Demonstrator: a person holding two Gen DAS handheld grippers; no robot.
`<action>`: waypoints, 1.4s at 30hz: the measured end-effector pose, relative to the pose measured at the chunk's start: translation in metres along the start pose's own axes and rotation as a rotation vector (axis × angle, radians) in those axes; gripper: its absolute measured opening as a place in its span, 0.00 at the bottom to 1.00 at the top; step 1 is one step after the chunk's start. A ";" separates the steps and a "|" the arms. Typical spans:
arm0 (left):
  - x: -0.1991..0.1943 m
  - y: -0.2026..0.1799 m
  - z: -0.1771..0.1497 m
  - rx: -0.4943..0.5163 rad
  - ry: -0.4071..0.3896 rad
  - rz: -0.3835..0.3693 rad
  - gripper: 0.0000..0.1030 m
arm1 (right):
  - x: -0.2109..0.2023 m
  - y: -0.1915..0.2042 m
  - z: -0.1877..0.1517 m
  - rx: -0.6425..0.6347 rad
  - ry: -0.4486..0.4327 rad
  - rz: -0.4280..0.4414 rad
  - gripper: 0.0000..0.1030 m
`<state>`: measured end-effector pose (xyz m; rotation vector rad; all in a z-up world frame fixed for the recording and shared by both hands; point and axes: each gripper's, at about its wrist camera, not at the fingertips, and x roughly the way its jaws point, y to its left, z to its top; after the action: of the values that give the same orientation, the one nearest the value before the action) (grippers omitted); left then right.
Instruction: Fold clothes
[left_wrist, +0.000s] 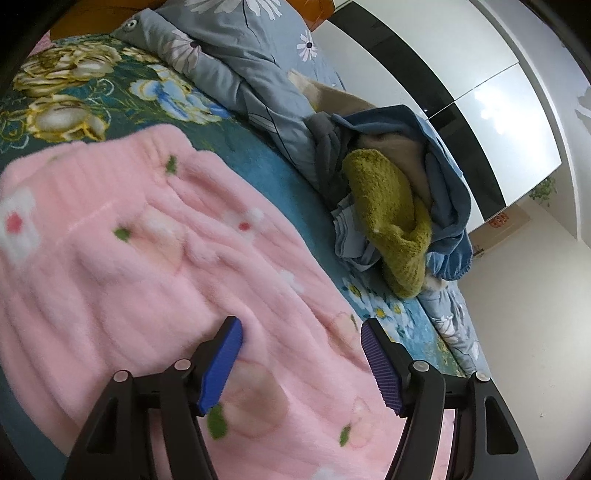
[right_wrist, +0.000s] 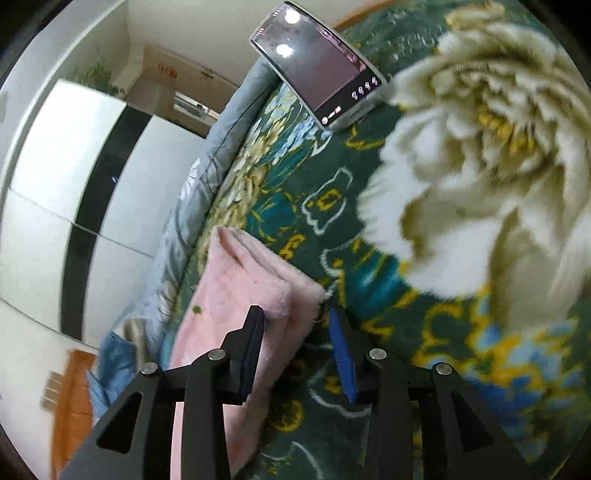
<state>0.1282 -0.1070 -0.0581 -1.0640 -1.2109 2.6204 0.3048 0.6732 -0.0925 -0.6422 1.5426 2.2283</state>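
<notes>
Scene: a bed covered with a dark green floral blanket (right_wrist: 369, 229); two hand-held grippers work over it.
Garment: a pink fleece garment (left_wrist: 155, 258) with small flower and peach prints lies spread on the blanket; in the right wrist view its folded edge (right_wrist: 258, 273) shows two or more plush layers stacked.
Left gripper: the left gripper (left_wrist: 301, 332) hovers over the pink fleece with its blue pads spread wide; nothing sits between them.
Right gripper: the right gripper (right_wrist: 295, 321) has its jaws parted on either side of the folded corner; the pads do not seem to press the cloth, though the picture is blurred.
Other laundry: an unfolded pile (left_wrist: 399, 199) of olive-green, blue and grey clothes waits near the bed's far edge, well apart from the pink piece.
Also on the bed: a phone (right_wrist: 317, 62) with its screen lit, and a grey flowered quilt (left_wrist: 236, 55).
Handling: the fleece looks light, thick and very soft; it will likely sag and bunch rather than hold a crease, yet its nap should grip the pads well.
Where to grip: probably at corners or along the doubled edge, pinching all layers together so none slides loose.
</notes>
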 end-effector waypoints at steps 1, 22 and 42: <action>0.000 0.000 -0.001 -0.003 0.003 -0.007 0.69 | 0.004 -0.001 0.000 0.031 0.010 0.030 0.38; -0.016 0.013 -0.001 -0.091 0.018 -0.177 0.70 | -0.030 0.229 -0.120 -0.593 -0.060 0.155 0.12; -0.023 -0.017 -0.024 -0.013 0.177 -0.322 0.71 | 0.059 0.251 -0.448 -1.245 0.365 0.098 0.18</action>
<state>0.1574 -0.0875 -0.0444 -0.9844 -1.2427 2.2319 0.1973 0.1682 -0.0653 -1.3355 0.0611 3.1050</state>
